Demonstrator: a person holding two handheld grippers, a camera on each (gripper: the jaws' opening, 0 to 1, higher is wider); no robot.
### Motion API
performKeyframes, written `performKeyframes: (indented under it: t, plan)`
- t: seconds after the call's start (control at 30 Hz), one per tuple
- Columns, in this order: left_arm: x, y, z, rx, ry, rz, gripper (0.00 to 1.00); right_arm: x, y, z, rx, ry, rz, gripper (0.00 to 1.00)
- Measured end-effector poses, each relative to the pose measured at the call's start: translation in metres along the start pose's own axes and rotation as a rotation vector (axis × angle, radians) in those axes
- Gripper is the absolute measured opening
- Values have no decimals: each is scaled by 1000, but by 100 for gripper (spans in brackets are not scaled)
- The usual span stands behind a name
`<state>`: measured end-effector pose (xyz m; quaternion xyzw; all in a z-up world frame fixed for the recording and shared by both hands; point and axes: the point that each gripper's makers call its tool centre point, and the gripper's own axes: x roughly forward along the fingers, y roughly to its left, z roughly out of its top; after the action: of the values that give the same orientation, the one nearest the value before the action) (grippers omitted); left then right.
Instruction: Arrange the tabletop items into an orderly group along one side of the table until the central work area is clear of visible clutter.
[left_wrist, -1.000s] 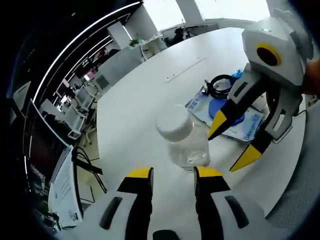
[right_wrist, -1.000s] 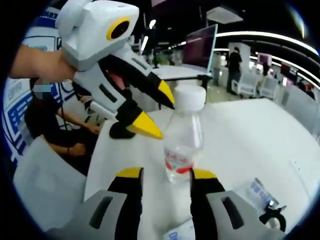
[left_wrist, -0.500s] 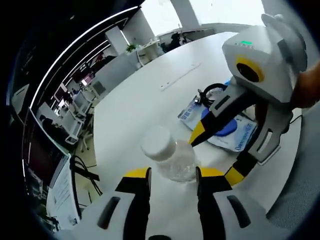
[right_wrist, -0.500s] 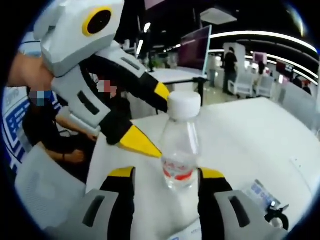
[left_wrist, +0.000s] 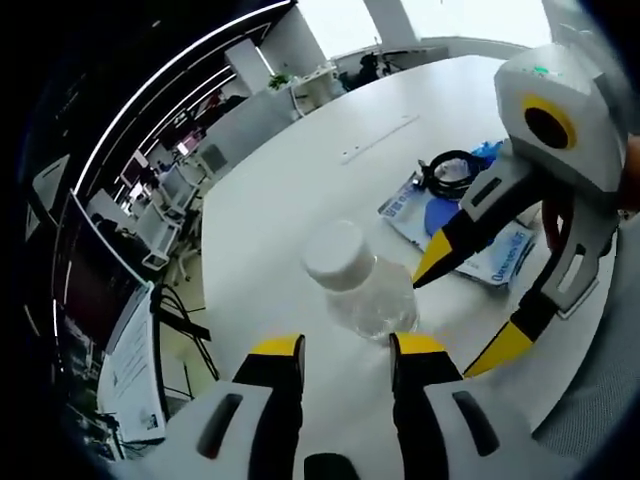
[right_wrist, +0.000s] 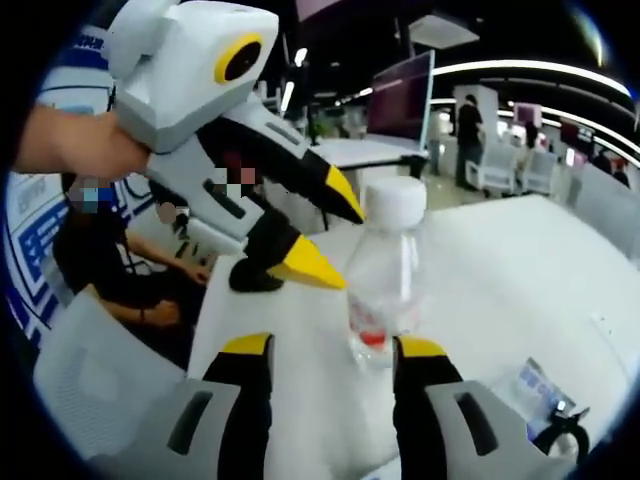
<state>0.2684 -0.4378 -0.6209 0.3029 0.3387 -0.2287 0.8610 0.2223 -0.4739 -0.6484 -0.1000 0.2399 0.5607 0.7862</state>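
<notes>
Two grippers flanking clear plastic white-capped bottle (left_wrist: 358, 290), upright on white table (left_wrist: 290, 190). Left gripper (left_wrist: 345, 346) backing off slightly, jaws wide; right gripper (right_wrist: 323, 347) wide too. Bottle ungrasped, booklet (left_wrist: 470, 235) awaiting tidying.

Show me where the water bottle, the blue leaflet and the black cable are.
Water bottle (left_wrist: 337, 256), left gripper view, on its white cap.
Blue leaflet (left_wrist: 438, 214), left gripper view, on its blue patch.
Black cable (left_wrist: 447, 172), left gripper view, on the coil.

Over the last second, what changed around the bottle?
Both grippers closed in on the bottle half a second ago, then backed off; neither took hold. Left gripper and right gripper stay open. The bottle stays upright on the table, the leaflet unmoved.
</notes>
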Motion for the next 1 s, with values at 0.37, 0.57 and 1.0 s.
performKeyframes:
  t: [0.37,0.57,1.0]
  plan:
    - [7,5,8,-6,9,24,31,-13,-3,0,14,-14,-17,43]
    - [12,10,12,-36,12,55,30,-31,-9,-2,27,-32,-49,44]
    - [10,15,16,-99,-7,74,33,-55,-28,3,29,-82,-168,72]
